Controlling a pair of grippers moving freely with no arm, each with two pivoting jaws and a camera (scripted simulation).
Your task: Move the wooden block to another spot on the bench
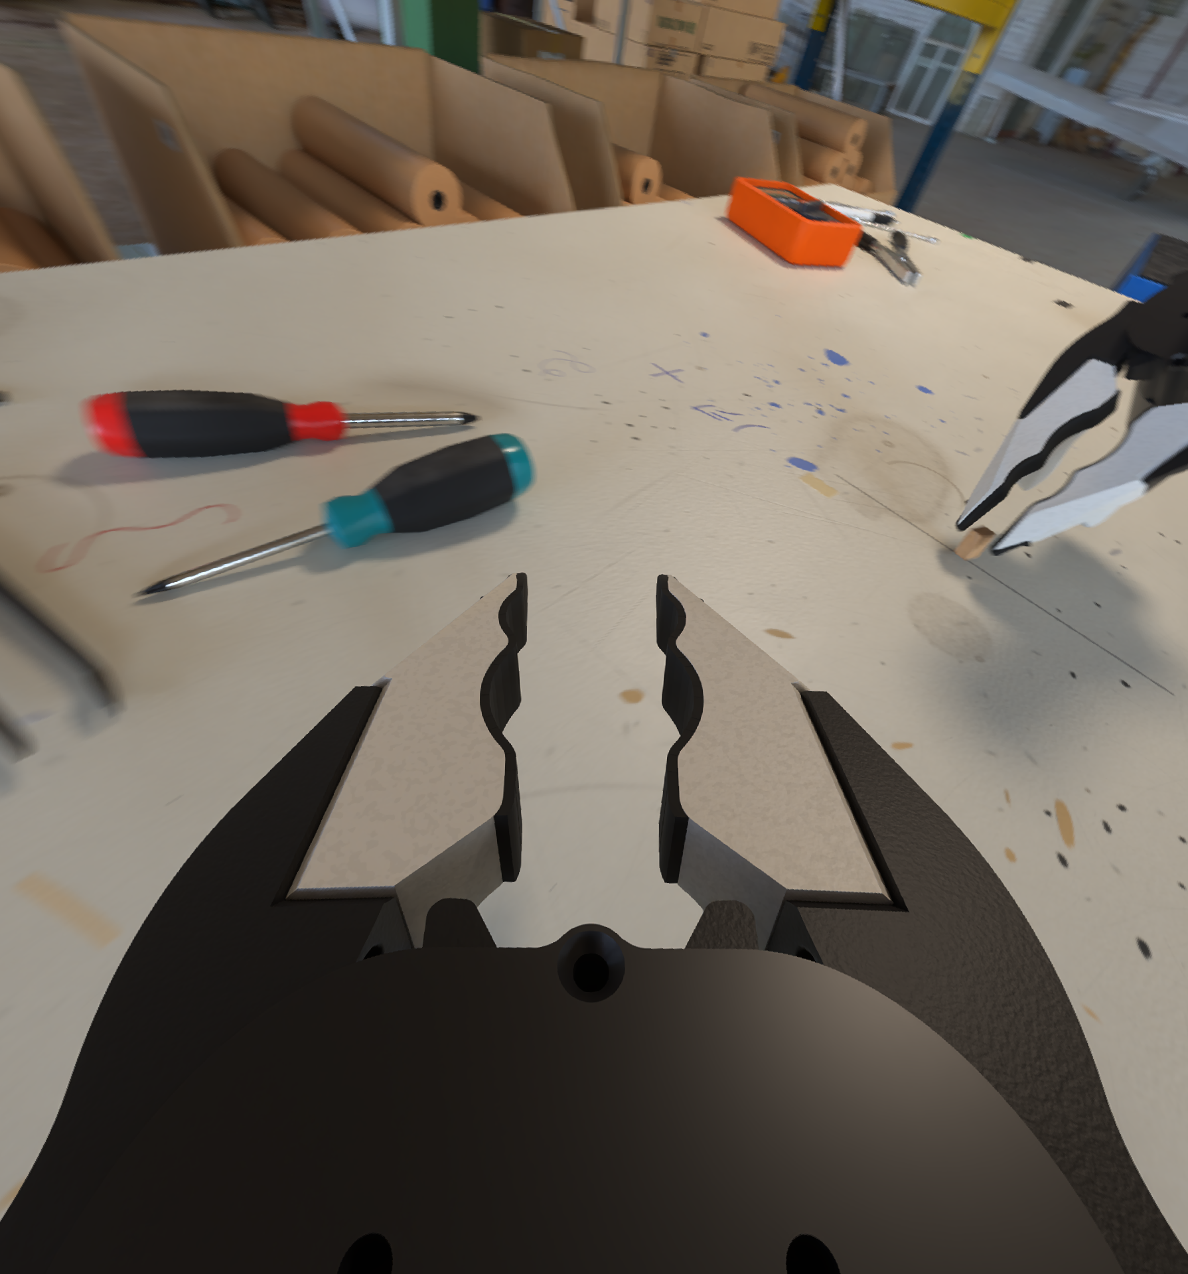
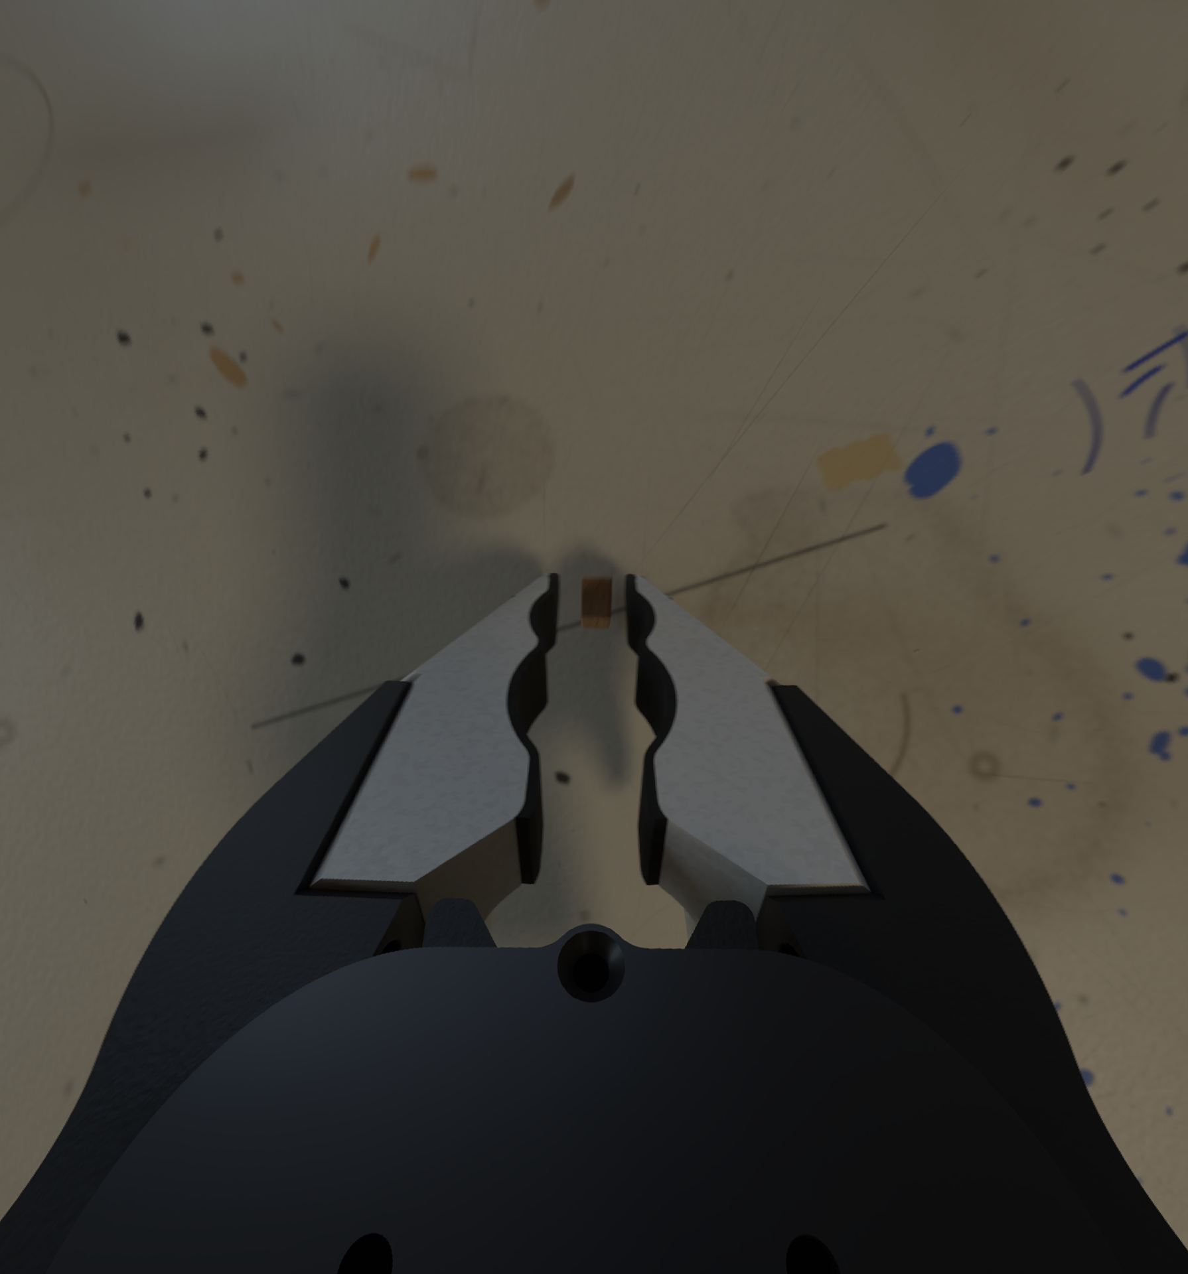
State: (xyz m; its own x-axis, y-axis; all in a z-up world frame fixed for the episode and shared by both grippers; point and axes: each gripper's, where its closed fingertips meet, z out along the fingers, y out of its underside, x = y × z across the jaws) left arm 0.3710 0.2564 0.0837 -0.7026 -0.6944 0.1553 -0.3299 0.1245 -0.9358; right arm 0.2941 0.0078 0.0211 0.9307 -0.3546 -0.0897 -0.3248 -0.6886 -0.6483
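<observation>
workshop/warehouse | paint-spattered bench [image 1: 646, 289] | screwdrivers [image 1: 219, 422] | cardboard rolls [image 1: 370, 158] | stacked boxes [image 1: 688, 34]

Left of the left gripper [image 1: 591, 586], blurred metal bars [image 1: 19, 662] run off the edge. The right gripper [image 1: 984, 541] hides part of the wooden block [image 1: 974, 542].

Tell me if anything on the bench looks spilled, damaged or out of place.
Nothing stands out. The bench has old paint specks and stains; the wooden block sits upright between the open right claw.
</observation>
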